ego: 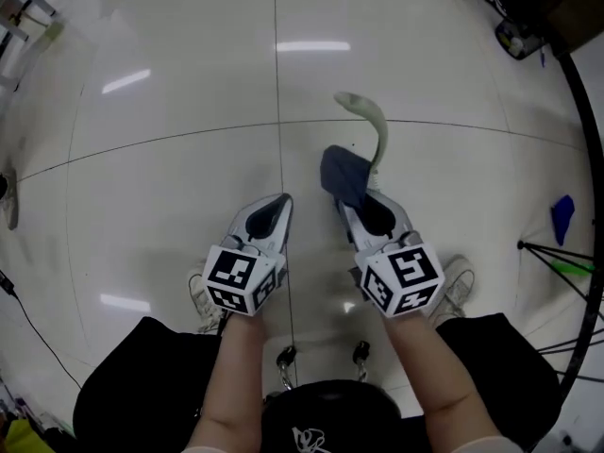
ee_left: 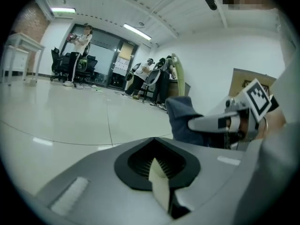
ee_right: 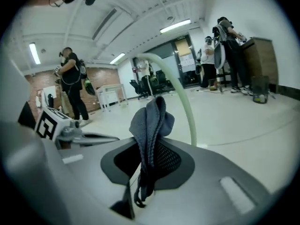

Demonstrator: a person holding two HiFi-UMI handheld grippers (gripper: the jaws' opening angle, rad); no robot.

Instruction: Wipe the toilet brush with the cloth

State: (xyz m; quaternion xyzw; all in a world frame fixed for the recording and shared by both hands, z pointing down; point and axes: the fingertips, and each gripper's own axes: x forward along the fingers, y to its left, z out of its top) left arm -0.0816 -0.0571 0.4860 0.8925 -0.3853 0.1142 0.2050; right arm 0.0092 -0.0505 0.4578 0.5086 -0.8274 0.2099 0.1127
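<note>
My right gripper (ego: 357,203) is shut on a blue-grey cloth (ego: 344,176), which sticks up out of its jaws in a bunched fold (ee_right: 151,125). Just beyond the cloth rises the toilet brush's pale green curved handle (ego: 375,125), its lower part hidden behind the right gripper; the handle (ee_right: 183,95) stands close behind the cloth, contact unclear. My left gripper (ego: 280,206) hovers beside the right one, jaws together with nothing in them (ee_left: 157,173). From the left gripper view the cloth (ee_left: 183,118) and the handle's top (ee_left: 176,68) show to the right.
Glossy white tiled floor (ego: 170,159) lies all around. Black gear (ego: 521,36) sits at the top right, a blue object (ego: 562,217) and tripod legs (ego: 562,258) at the right, a cable (ego: 33,324) at the left. People, chairs and a wooden cabinet (ee_right: 258,60) stand far off.
</note>
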